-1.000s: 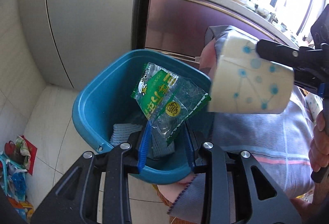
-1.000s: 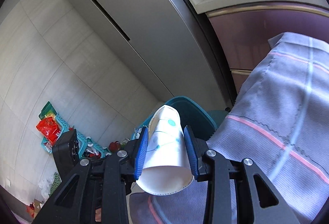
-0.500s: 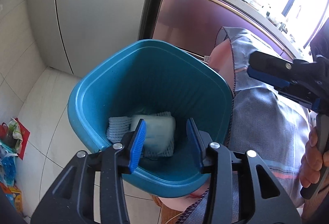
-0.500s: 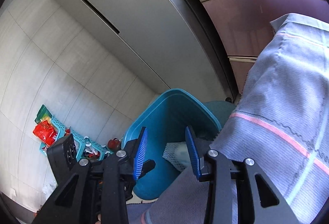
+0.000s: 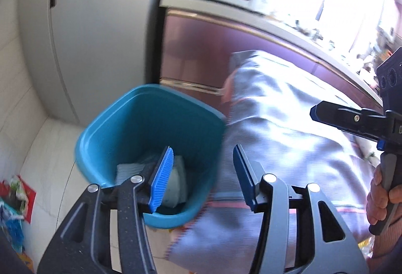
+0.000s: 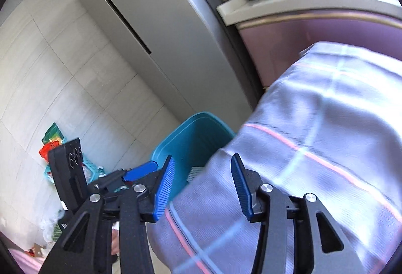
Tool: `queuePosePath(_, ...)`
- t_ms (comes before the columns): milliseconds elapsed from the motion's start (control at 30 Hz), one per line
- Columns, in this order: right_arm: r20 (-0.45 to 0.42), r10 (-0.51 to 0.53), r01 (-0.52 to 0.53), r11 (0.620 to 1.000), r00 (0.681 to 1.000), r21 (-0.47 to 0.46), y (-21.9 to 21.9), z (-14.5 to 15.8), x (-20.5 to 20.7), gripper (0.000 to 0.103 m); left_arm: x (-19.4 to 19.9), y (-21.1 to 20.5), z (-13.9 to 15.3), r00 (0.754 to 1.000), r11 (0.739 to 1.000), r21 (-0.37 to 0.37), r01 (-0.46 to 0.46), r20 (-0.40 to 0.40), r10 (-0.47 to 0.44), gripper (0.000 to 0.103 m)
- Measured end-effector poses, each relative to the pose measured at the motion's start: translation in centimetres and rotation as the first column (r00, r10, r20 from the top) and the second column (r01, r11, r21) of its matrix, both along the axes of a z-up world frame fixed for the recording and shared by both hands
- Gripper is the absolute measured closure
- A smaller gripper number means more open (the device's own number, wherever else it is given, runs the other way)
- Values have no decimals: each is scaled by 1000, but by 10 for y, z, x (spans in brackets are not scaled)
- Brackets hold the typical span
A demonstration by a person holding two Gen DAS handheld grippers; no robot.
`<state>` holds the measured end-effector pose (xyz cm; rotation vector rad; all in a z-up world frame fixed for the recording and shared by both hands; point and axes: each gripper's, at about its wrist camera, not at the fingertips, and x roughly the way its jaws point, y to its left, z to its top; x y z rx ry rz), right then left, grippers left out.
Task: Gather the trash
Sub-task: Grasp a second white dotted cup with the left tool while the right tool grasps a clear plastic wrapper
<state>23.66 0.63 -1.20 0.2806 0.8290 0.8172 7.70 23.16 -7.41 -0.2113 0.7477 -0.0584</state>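
Both drops done; trash lying at bottom of blue bin (image 5: 120,133), which stands on floor against the tablecloth (image 5: 289,143) edge. Left gripper (image 5: 203,173) jaws opening, nothing between them. Right gripper (image 6: 202,186) jaws opening, likewise empty, over the cloth beside bin rim. Best practice now, likely: lift clear of rim before swinging back, avoid snagging cloth, hunt remaining litter.
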Motion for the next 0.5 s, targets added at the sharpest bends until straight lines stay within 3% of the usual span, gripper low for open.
queuePosePath(233, 80, -130, 132, 991, 988, -14, -73, 12, -36, 57, -2, -72, 17, 983, 984, 4, 179, 49, -179, 50)
queuePosePath(500, 114, -356, 362, 931, 928, -44, -170, 13, -78, 57, 6, -176, 18, 916, 917, 16, 399, 41, -400, 49)
